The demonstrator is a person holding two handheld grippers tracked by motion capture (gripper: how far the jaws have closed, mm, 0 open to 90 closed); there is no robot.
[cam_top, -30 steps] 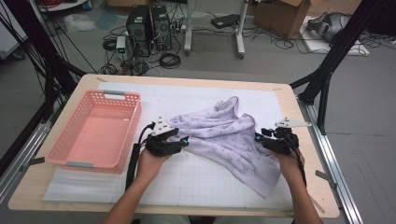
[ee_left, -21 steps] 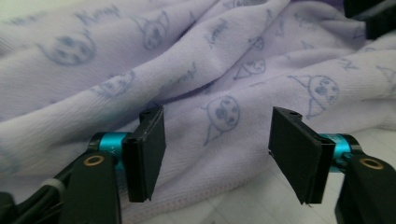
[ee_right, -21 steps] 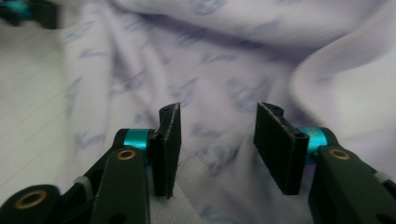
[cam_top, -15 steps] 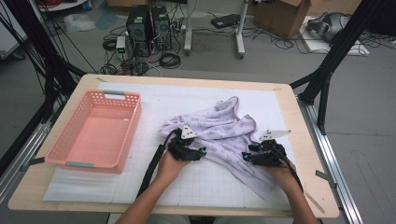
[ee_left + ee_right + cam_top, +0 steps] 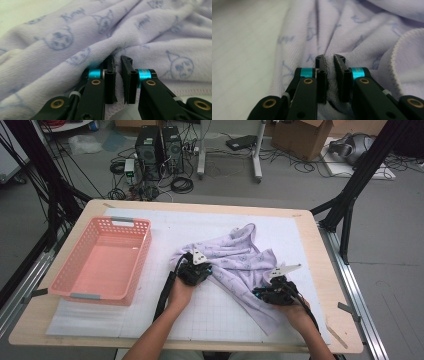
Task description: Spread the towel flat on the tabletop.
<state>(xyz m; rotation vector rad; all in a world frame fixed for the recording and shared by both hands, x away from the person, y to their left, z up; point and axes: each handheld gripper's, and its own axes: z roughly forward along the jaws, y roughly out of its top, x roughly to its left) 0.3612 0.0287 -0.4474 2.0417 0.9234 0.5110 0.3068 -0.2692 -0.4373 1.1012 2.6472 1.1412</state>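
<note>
A lilac towel printed with small blue cartoon figures lies crumpled on the white gridded mat at mid-table. My left gripper sits at the towel's left edge, shut on a fold of the towel; cloth is pinched between its jaws. My right gripper rests on the towel's lower right part, shut on another fold of the towel, with fabric squeezed between its jaws.
A pink plastic basket stands empty at the left of the table. The wooden table edge runs close to the right hand. Black frame legs, computers and cables sit on the floor beyond the table.
Both grippers have moved toward each other and toward the person, dragging the towel. The left one went right, the right one down and left. The towel is more bunched.
</note>
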